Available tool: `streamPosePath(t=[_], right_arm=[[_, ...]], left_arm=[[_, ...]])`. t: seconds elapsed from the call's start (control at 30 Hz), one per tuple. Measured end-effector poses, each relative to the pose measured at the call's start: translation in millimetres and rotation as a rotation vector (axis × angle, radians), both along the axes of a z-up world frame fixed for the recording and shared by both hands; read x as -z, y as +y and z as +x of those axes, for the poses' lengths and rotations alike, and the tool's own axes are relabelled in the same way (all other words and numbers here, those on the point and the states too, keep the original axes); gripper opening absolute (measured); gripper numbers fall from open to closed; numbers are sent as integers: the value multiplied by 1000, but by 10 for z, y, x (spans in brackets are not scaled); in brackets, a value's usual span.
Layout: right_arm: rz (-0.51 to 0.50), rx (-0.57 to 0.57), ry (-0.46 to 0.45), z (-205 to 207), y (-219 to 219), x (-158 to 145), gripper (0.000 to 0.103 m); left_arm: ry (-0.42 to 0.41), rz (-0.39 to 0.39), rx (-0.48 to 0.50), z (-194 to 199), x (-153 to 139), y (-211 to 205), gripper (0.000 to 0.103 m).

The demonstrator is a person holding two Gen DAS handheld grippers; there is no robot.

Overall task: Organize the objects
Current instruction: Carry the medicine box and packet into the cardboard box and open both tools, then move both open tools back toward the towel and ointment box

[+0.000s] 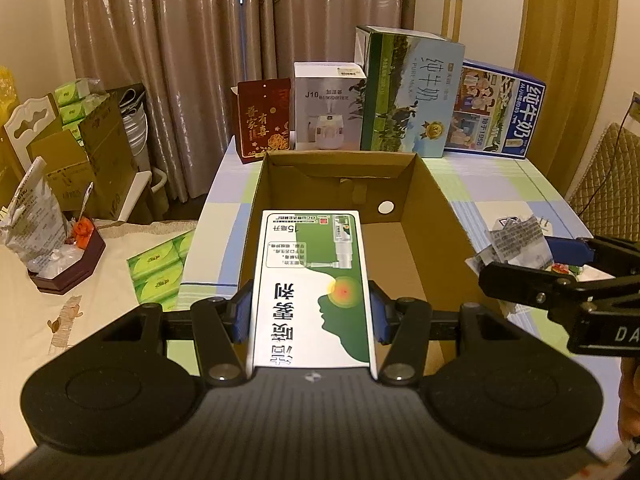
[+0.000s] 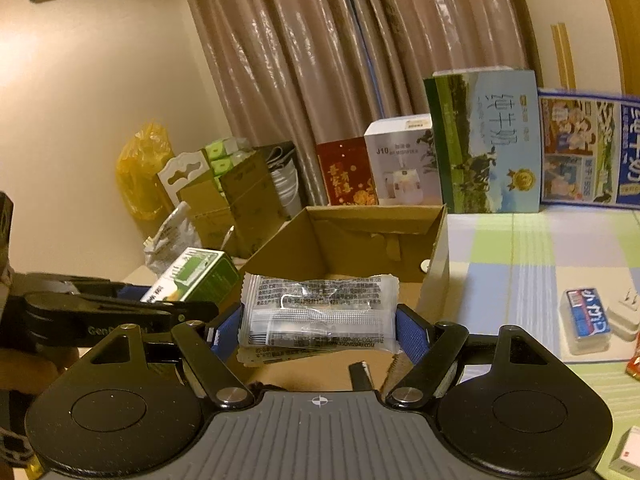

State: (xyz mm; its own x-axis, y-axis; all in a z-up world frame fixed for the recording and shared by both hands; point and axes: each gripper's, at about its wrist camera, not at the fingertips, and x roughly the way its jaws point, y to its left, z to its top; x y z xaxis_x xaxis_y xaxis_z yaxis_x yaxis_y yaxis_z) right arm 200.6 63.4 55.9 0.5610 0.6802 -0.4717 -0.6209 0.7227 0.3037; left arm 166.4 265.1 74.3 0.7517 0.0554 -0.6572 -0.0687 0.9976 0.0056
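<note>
My left gripper (image 1: 311,312) is shut on a white and green medicine box (image 1: 312,280), held over the near end of an open brown cardboard box (image 1: 436,216). My right gripper (image 2: 318,326) is shut on a clear plastic snack packet (image 2: 318,308) in front of the same cardboard box (image 2: 434,256). In the left wrist view the right gripper (image 1: 516,260) comes in from the right with the packet (image 1: 516,242) beside the box's right wall. In the right wrist view the left gripper (image 2: 160,300) and its green box (image 2: 196,276) show at the left.
A row of upright cartons (image 1: 408,92) lines the table's far edge by the curtain. Green tissue packs (image 1: 160,268) lie left of the checked tablecloth (image 1: 500,184). A small blue and white box (image 2: 588,316) and a white plug (image 2: 624,312) lie right of the cardboard box.
</note>
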Motion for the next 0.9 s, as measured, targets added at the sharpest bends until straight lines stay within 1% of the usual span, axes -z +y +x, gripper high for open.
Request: streamPosePath(t=[0.07,0.1,0.13,0.2,0.23,0.33,0.6,0.77,0.9], right_arm=[[8,3,10,44,22,20,78],[14,8,15,71,32,32,84],[25,11,27,102,35,40,86],[54,21,43,155,8,32,96],[66,29,37,170,-20,15,98],[81,48,17,192,-113,-35,98],[101,91,37,182,-315,-54,98],[75,109,12,46,-464,-64,98],[20,114,-47,-118,-592,-91,99]], left_arm=[[0,-5,-2,48,29,20,50],[0,-8,0,72,50,29,50],[-3,-9,3,89,67,32,50],[-24,-22,5,115,110,63,51],[-27,-27,-2,137,126,83,52],[-19,-37,-17,164,174,140,55],[-18,-62,-32,22,183,145,56],[-24,-83,-41,-136,138,71,56],[-28,-98,-41,-283,90,-17,59]])
